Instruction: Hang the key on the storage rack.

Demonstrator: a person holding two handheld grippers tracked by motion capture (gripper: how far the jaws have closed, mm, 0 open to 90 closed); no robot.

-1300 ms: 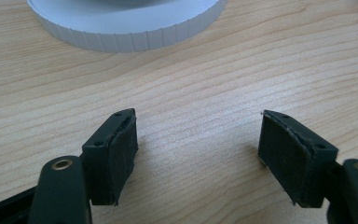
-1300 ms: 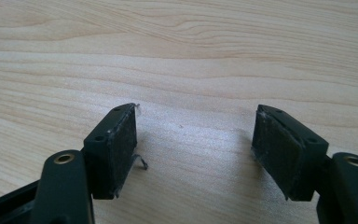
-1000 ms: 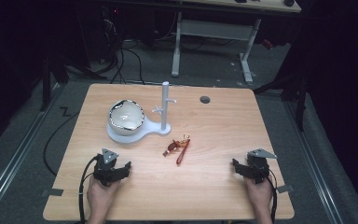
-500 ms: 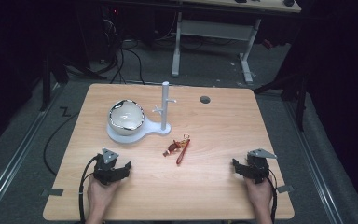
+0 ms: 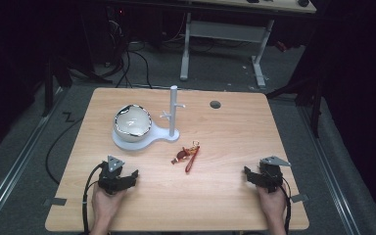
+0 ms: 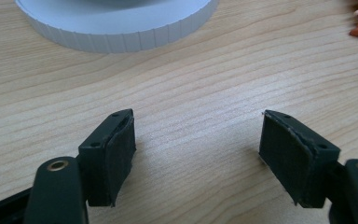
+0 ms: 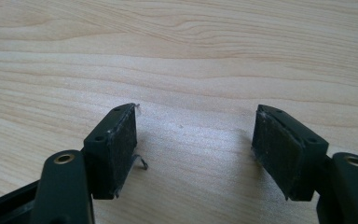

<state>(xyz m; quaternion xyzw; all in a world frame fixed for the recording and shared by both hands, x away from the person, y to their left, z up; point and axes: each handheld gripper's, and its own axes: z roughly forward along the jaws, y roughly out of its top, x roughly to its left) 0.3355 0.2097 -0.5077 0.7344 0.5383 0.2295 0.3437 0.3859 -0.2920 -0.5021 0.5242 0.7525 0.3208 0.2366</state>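
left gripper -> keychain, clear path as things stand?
Probably yes. The left gripper rests open on the table, and bare wood lies between it and the keychain. The white stand with its bowl sits farther back, off that line.

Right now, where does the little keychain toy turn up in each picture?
High view: keychain toy lies near the middle, right of the white stand base.
Left gripper view: top right corner, past the base's rim.
Right gripper view: wooden table ahead of open jaws.
Shared landmark: the table's wood grain.
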